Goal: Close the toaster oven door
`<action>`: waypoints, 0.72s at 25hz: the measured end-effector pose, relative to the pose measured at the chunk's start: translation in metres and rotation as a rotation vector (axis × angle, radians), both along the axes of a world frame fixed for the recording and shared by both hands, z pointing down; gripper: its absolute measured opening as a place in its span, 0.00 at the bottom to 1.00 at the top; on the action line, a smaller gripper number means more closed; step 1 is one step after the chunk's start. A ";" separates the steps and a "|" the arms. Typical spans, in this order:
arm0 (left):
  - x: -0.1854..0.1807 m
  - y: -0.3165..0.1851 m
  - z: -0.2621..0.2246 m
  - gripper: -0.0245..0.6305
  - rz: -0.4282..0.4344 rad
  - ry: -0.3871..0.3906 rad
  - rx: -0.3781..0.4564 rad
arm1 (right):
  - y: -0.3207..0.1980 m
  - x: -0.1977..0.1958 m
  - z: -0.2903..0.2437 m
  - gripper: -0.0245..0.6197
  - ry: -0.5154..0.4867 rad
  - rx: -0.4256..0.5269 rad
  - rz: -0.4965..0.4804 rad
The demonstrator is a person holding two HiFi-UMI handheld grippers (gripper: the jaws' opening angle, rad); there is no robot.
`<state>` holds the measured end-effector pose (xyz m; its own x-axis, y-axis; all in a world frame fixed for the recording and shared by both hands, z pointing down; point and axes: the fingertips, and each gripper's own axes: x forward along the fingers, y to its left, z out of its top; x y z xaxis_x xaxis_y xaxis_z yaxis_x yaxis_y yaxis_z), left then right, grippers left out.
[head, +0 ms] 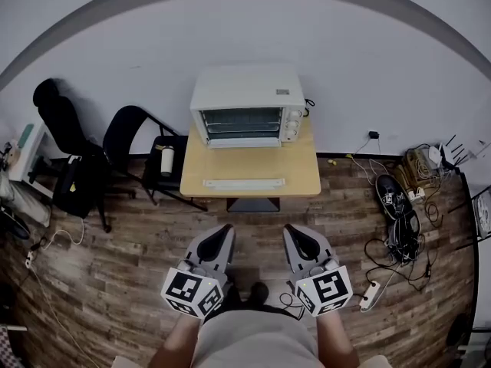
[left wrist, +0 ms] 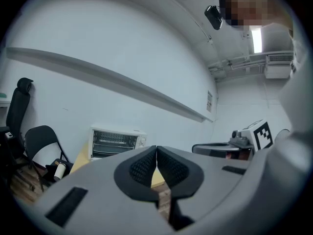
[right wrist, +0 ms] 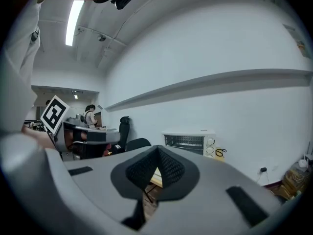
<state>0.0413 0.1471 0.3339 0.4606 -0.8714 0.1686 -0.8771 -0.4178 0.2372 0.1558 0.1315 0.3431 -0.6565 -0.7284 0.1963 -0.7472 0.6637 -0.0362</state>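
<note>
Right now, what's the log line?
oven door: open | left gripper: shut, empty | right gripper: shut, empty | both away from oven

White toaster oven (head: 247, 104), tan table (head: 253, 167), black chair (head: 130, 133).

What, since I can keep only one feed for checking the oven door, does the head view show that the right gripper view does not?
Only the head view: the door lowered flat over the table, shoes and cables on the wooden floor, and a bottle on the folding chair.
Only the right gripper view: a ceiling light, a distant person at a desk, and the right gripper up close, jaws together and empty.
Both: the toaster oven with its racks exposed, the black chairs and the white wall.
</note>
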 end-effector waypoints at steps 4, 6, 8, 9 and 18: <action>0.001 0.006 0.002 0.05 -0.016 0.001 -0.008 | 0.003 0.006 -0.001 0.04 -0.024 0.017 0.021; 0.000 0.009 0.004 0.05 -0.025 0.002 -0.014 | 0.004 0.008 0.002 0.04 -0.032 0.008 0.028; -0.002 0.011 0.007 0.05 -0.031 0.000 -0.020 | 0.004 0.010 0.006 0.04 -0.048 -0.008 0.034; -0.003 0.012 0.008 0.05 -0.033 -0.001 -0.024 | 0.005 0.011 0.008 0.04 -0.056 -0.015 0.038; -0.012 -0.001 0.017 0.05 -0.023 -0.024 -0.054 | -0.010 0.003 0.022 0.04 -0.045 -0.058 0.037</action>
<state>0.0288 0.1462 0.3511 0.4356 -0.8713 0.2262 -0.8921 -0.3845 0.2371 0.1592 0.1211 0.3653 -0.6381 -0.7409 0.2097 -0.7682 0.6312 -0.1075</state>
